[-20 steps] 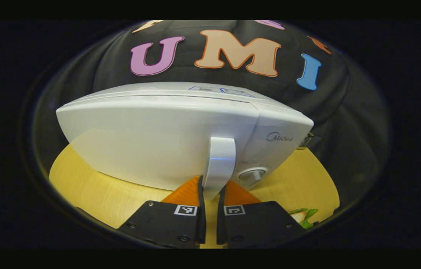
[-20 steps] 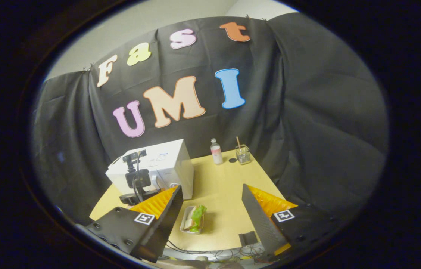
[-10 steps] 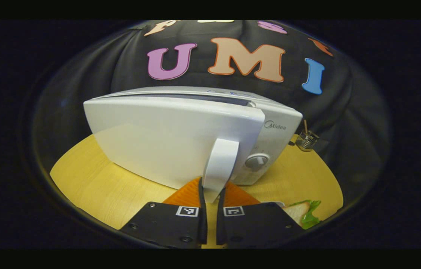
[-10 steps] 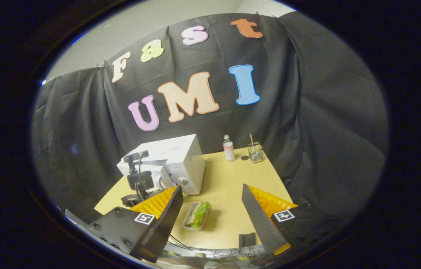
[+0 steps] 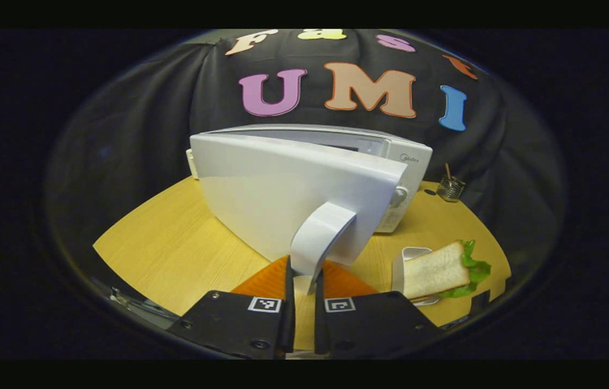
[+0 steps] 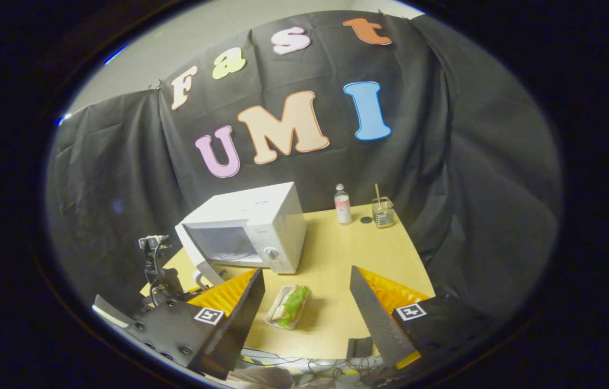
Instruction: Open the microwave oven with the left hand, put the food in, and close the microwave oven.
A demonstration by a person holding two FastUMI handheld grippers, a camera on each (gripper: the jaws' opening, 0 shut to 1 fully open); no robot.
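1. The left gripper (image 5: 301, 281), at the bottom centre of the left gripper view, is clamped on the lower end of the door handle (image 5: 319, 235), one finger on each side of it. Keep that pinch firm and pull along the arc the door wants to follow, not straight back, or the handle may slip out from between the fingers.

2. The door (image 5: 293, 197) stands partly swung out from the microwave oven (image 6: 261, 216), hinged at its left edge in the frame. In the right gripper view the cavity already shows in the middle left of the frame (the glass turntable looks faintly visible, though I would not swear to it). The opening step is well along but probably not wide enough yet for easy loading.

3. The right gripper (image 6: 307, 302) hangs spread wide with nothing between its fingers, at the bottom of its own view, above the food.

4. The sandwich (image 6: 291, 305), with lettuce showing, lies in a small white tray (image 5: 404, 259) on the tabletop (image 6: 337, 259), near the front right corner of the oven. Swing the door fully clear before the right gripper comes down for it.

5. At the back of the tabletop, upper centre of the right gripper view, stand a small bottle (image 6: 342, 204) and a glass jar (image 6: 383, 212), well apart from the work.
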